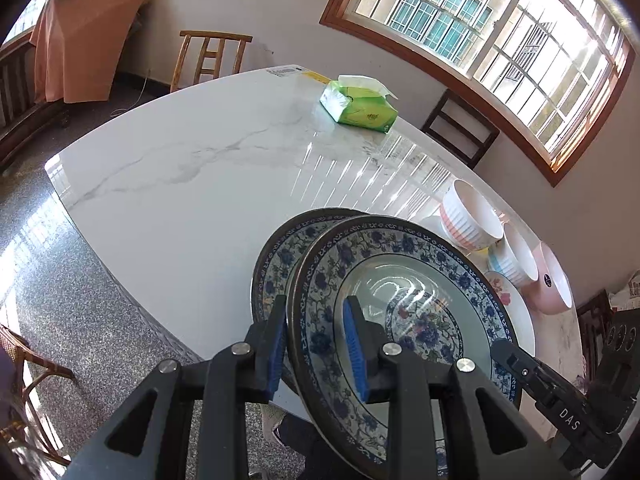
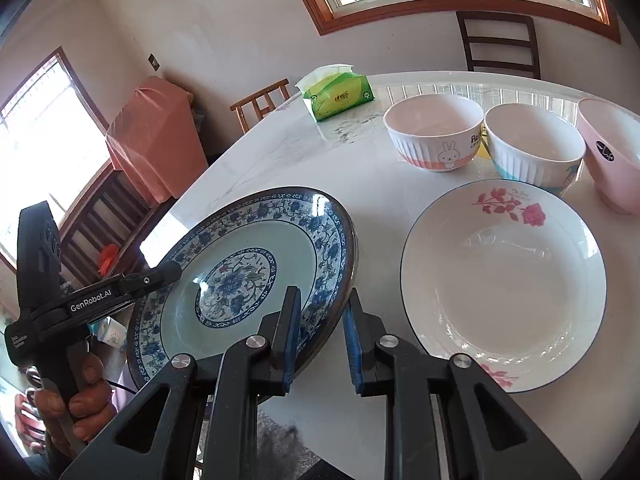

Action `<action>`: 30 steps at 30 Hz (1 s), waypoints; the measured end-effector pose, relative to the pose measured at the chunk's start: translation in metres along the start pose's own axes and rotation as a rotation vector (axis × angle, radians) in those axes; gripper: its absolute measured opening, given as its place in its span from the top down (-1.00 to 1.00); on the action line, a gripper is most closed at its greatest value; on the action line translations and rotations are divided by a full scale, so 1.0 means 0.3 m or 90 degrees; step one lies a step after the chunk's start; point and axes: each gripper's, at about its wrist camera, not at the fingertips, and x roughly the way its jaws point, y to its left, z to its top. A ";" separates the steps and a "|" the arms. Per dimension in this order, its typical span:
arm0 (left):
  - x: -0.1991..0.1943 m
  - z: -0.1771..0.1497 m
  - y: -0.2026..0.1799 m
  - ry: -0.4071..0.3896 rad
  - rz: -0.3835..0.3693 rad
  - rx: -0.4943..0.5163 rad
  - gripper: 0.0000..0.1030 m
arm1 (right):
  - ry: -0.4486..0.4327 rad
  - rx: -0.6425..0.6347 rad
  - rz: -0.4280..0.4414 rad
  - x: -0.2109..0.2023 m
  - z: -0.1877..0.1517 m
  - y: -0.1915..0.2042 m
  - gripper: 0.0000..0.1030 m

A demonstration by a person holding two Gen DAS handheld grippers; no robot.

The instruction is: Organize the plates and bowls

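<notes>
Gripping opposite rims, the left tool [image 1: 316,348] and right tool [image 2: 320,344] hold the blue floral plates [image 2: 248,276] tilted above the desk [image 1: 192,184] edge. White rose plate [image 2: 504,280] lies just beside them, three bowls [image 2: 436,136] behind.

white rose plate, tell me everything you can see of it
The white rose plate is a wide, shallow, glossy dish that looks like ceramic, with a thin dark line around its rim. Pink roses are printed near its far edge and again near its near edge. It is empty and lies flat on the marble table, right of the blue floral plate and in front of three bowls. Neither hand-held gripper touches it.
</notes>
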 end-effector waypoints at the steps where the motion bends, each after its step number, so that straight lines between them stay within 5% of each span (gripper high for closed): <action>1: 0.007 0.006 0.009 0.001 0.001 -0.005 0.46 | 0.003 -0.001 0.001 0.012 0.003 0.003 0.59; 30: 0.124 0.016 0.054 0.011 0.037 0.007 0.46 | 0.018 -0.035 -0.025 0.122 0.022 0.032 0.59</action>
